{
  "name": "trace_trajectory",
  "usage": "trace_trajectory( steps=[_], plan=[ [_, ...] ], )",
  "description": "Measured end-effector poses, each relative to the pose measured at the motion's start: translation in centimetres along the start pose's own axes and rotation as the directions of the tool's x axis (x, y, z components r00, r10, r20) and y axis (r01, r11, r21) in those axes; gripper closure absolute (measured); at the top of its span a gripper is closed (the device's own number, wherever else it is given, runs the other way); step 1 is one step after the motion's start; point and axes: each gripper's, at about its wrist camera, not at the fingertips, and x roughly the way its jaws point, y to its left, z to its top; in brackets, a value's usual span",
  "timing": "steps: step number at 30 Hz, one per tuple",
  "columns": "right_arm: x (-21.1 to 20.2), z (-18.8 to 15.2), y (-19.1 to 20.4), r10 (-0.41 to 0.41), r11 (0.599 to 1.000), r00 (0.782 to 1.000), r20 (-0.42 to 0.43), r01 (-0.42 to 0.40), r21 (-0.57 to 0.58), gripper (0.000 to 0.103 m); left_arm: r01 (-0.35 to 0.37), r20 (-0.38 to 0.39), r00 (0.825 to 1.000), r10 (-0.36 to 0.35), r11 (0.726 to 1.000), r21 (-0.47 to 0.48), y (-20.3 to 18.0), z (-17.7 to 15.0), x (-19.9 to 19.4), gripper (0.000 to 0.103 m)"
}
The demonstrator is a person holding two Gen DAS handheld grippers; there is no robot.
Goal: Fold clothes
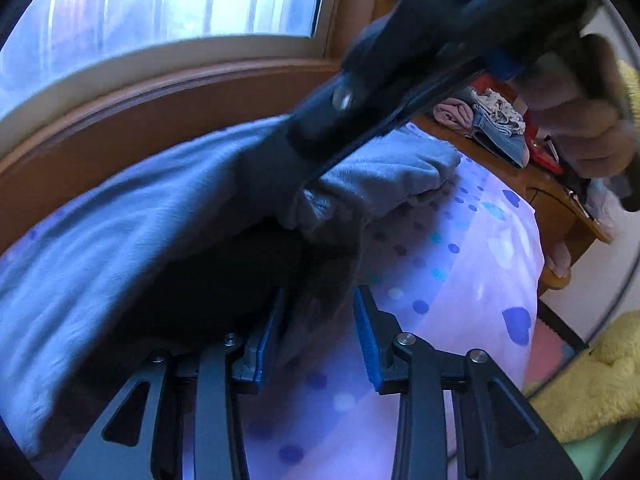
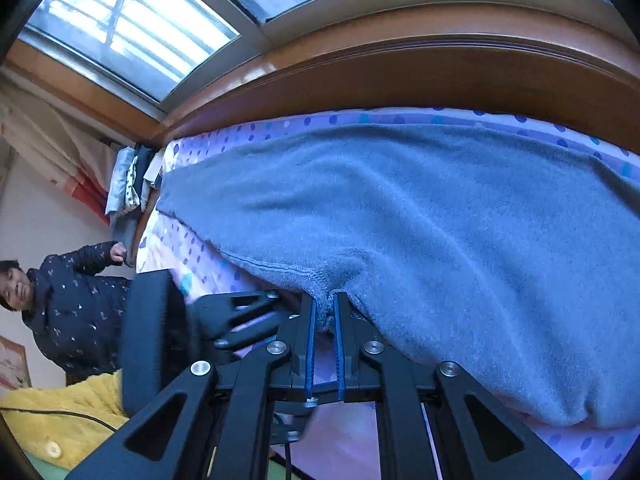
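A grey-blue fleece garment (image 1: 120, 232) (image 2: 420, 216) lies spread across the bed, with its near edge lifted. In the left wrist view a dark bunch of it fills the gap between the blue pads of my left gripper (image 1: 318, 312), which is shut on it with the jaws partly apart. My right gripper (image 2: 326, 312) is shut on the stitched hem. Seen from the left wrist, the right gripper (image 1: 298, 190) reaches in blurred from the upper right, pinching the fleece, with a hand (image 1: 580, 132) behind it.
The bed sheet (image 1: 460, 280) is lilac with blue dots and hearts. A wooden sill (image 2: 400, 72) and window run behind it. Clothes are piled on a wooden desk (image 1: 560, 196). Folded clothes (image 2: 128, 188) are stacked at the bed's end. A person in a dark jacket (image 2: 68, 300) stands near yellow fleece (image 2: 60, 420).
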Motion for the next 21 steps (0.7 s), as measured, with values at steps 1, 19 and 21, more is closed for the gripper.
trace_trajectory(
  steps=[1,19,21],
  plan=[
    [-0.1,0.0,0.1,-0.002,1.0,1.0,-0.003,0.002,-0.001,0.094,0.01,-0.001,1.0,-0.01,1.0,-0.001,0.1,0.1,0.3,0.067],
    [-0.1,0.6,-3.8,0.209,0.955,0.978,0.017,-0.208,0.211,0.095,0.117,-0.023,0.993,-0.119,0.989,-0.085,1.4,2.1,2.9,0.063],
    [0.2,0.6,-3.9,0.188,0.96,0.982,0.006,-0.185,0.211,0.093,0.163,-0.014,0.986,-0.165,0.983,-0.084,0.9,2.2,2.7,0.063]
  ],
)
